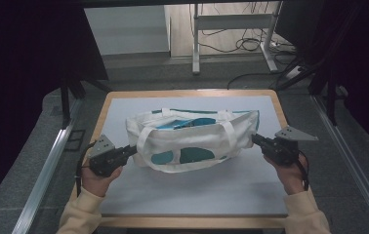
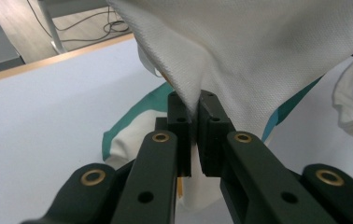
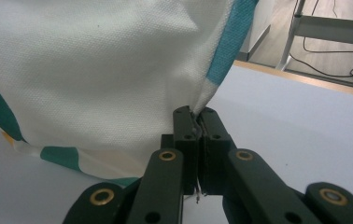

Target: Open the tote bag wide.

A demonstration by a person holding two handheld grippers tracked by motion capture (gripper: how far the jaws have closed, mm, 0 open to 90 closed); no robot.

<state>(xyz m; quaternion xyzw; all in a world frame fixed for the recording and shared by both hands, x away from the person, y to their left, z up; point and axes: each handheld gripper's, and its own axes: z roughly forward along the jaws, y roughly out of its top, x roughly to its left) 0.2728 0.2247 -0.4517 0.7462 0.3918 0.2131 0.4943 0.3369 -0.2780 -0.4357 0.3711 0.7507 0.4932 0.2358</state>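
Note:
A white cloth tote bag [image 1: 192,139] with teal patches and white handles lies stretched across the middle of the table. My left gripper [image 1: 133,149] is shut on the bag's left corner; in the left gripper view the white fabric [image 2: 240,56] is pinched between the black pads [image 2: 212,126]. At the bag's right side, my right gripper [image 1: 255,138] is shut on the corner by the teal edge. In the right gripper view the cloth [image 3: 95,74] runs down into the closed pads [image 3: 186,135]. The bag hangs slightly taut between the two grippers.
The table [image 1: 192,195] has a pale grey top with a wooden rim. Behind it stand a white metal frame [image 1: 231,29] and loose cables [image 1: 251,46] on the floor. Dark curtains hang at both sides, and metal rails [image 1: 46,170] run along the table.

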